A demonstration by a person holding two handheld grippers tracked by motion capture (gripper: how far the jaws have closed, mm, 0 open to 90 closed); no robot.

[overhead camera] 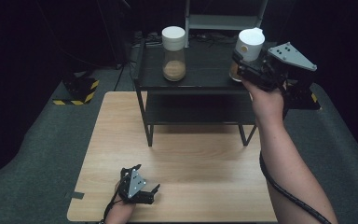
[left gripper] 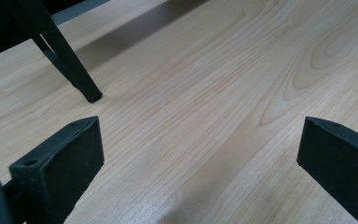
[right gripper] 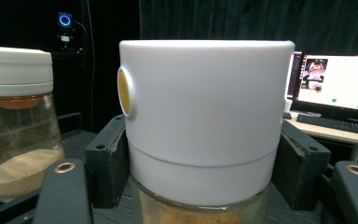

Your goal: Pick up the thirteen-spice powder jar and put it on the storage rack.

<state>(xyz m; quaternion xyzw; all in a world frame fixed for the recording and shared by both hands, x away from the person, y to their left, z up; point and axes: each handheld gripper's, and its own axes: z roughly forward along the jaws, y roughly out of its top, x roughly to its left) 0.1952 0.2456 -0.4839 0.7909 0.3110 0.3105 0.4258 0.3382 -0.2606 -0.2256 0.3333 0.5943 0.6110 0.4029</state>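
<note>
Dark room w/ black curtains (right gripper: 214, 18) – grey carpet (overhead camera: 37, 140), lit monitor (right gripper: 340, 86)

Two white-lidded jars (overhead camera: 174, 53) (overhead camera: 248, 49) — one black shelf rack (overhead camera: 196, 77), one wooden table (overhead camera: 177, 163) — and two grippers (overhead camera: 137, 186) (overhead camera: 242, 63).

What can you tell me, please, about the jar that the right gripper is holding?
The jar is clear glass with a tall white cap that looks like plastic; a round yellowish button sits on the cap's side. Brown powder lies in the bottom. It stands roughly upright at the right end of the black shelf, gripped at the cap's lower part by the right gripper, its jaws pressed on either side. A similar jar stands apart.
</note>
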